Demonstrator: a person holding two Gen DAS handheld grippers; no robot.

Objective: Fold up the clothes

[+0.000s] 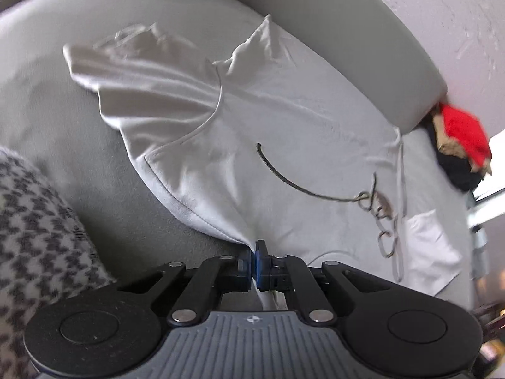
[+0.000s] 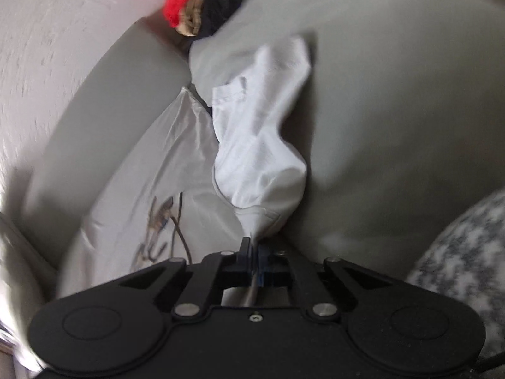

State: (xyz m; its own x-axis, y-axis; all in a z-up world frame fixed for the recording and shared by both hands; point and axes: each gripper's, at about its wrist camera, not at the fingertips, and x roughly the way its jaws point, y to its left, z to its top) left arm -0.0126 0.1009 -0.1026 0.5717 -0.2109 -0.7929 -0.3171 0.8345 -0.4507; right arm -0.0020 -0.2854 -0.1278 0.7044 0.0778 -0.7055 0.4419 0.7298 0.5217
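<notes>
A white T-shirt [image 1: 284, 132] with a thin dark line print lies spread on a grey sofa seat [image 1: 126, 221], one sleeve rumpled at the upper left. My left gripper [image 1: 253, 254] is shut on the shirt's near edge, which is pulled into a peak between the blue pads. In the right wrist view the same white T-shirt [image 2: 258, 145] shows a bunched sleeve lifted off the seat, and my right gripper [image 2: 253, 248] is shut on its lower tip. The print [image 2: 157, 221] lies to the left of that gripper.
A grey backrest cushion [image 1: 363, 47] borders the shirt on the far side, with a wall [image 1: 442, 15] behind it. A pile of red, tan and black clothes [image 1: 460, 148] sits at the sofa's end. A houndstooth blanket [image 1: 34, 230] lies at the near edge.
</notes>
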